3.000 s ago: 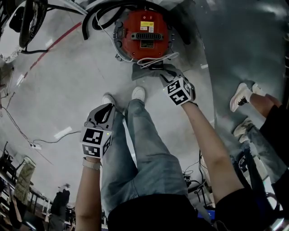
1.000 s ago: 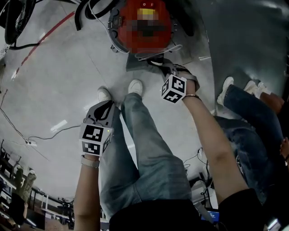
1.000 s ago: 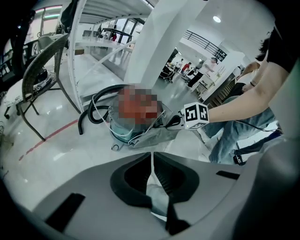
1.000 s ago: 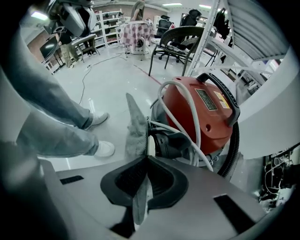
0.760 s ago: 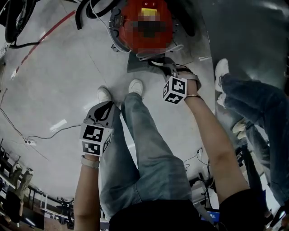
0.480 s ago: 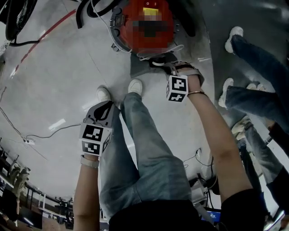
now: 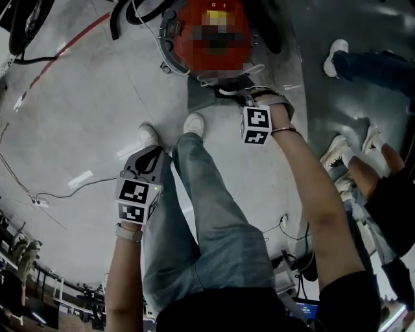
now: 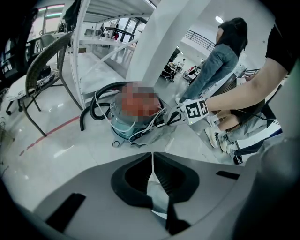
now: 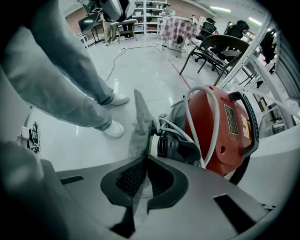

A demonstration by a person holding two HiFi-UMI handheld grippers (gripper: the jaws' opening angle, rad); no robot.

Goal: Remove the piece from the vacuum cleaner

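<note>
A red vacuum cleaner [image 7: 174,40] [image 9: 225,136] [image 8: 123,123] stands on the pale floor in front of the person's feet. A flat grey bag-like piece [image 7: 206,98] [image 9: 140,124] hangs from a black socket [image 9: 173,147] at its side. My right gripper [image 7: 251,98] [image 9: 145,160] is shut on the edge of that grey piece, right beside the vacuum. My left gripper [image 7: 152,157] [image 8: 151,158] hangs by the left leg, far from the vacuum, shut with nothing held.
A black hose [image 7: 130,19] and a white cord [image 7: 228,74] wrap around the vacuum. Bystanders' legs and shoes [image 7: 338,153] stand to the right. The person's own shoes [image 7: 194,123] are just short of the vacuum. A chair [image 8: 47,70] and a white pillar [image 8: 164,47] stand nearby.
My right gripper has turned and shifted slightly right at the grey piece, still gripping it. The bystanders' legs on the right have moved about. The left gripper has stayed still.
</note>
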